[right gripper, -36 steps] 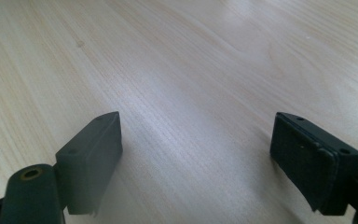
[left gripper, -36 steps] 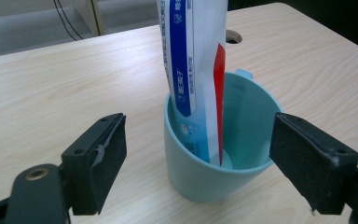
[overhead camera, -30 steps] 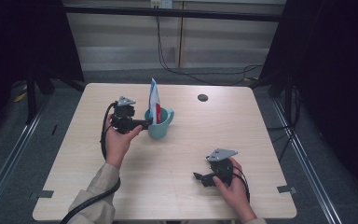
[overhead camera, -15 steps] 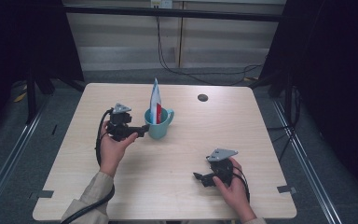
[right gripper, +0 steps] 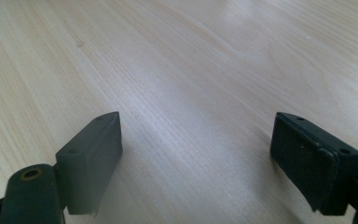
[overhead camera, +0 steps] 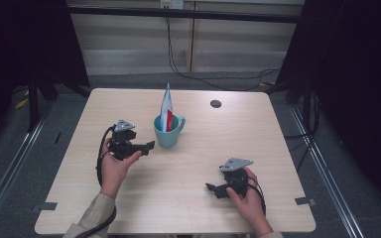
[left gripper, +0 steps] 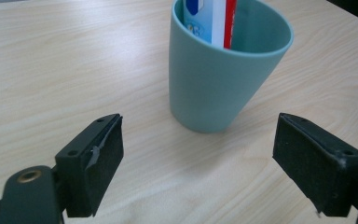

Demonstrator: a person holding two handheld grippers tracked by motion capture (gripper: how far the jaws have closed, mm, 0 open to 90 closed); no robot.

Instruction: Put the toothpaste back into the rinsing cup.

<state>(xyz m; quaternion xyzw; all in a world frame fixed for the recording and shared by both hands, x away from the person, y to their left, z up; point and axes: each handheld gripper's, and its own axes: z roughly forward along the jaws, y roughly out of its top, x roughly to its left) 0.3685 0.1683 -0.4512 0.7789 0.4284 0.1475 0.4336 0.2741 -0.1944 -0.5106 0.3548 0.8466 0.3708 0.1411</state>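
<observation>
Pale wood-grain laminate formed the top of the table (overhead camera: 278, 163), the largest item, which stood on a grey floor (overhead camera: 342, 163) between metal rails, with dark curtains to either side and a light panelled wall behind, down which a black cable (overhead camera: 171, 54) trailed. A small dark round disc (overhead camera: 216, 103) lay near the far edge, right of centre; strips of grey tape (overhead camera: 303, 201) marked the near corners.

Teal mug (overhead camera: 167, 132): upright, a little left of centre and nearer the far edge than the near one, its handle turned to the right. A toothpaste tube (overhead camera: 166, 110) in white, blue and red stood inside it, leaning on the rim and rising well above it. Judged from this, the placing of the tube in the mug looked complete, and only the parking of the tools remained.

Left gripper (overhead camera: 148, 147): held in the left hand (overhead camera: 113, 163) just beside the mug on its left, pointed at it, apart from it. In the left gripper view the jaws stood wide apart with nothing between them, the mug (left gripper: 226, 70) ahead.

Right gripper (overhead camera: 211, 189): held in the right hand (overhead camera: 245, 196) close to the near edge, right of centre, well apart from the mug. The right gripper view showed its jaws spread wide over bare tabletop (right gripper: 191, 70), gripping nothing.
</observation>
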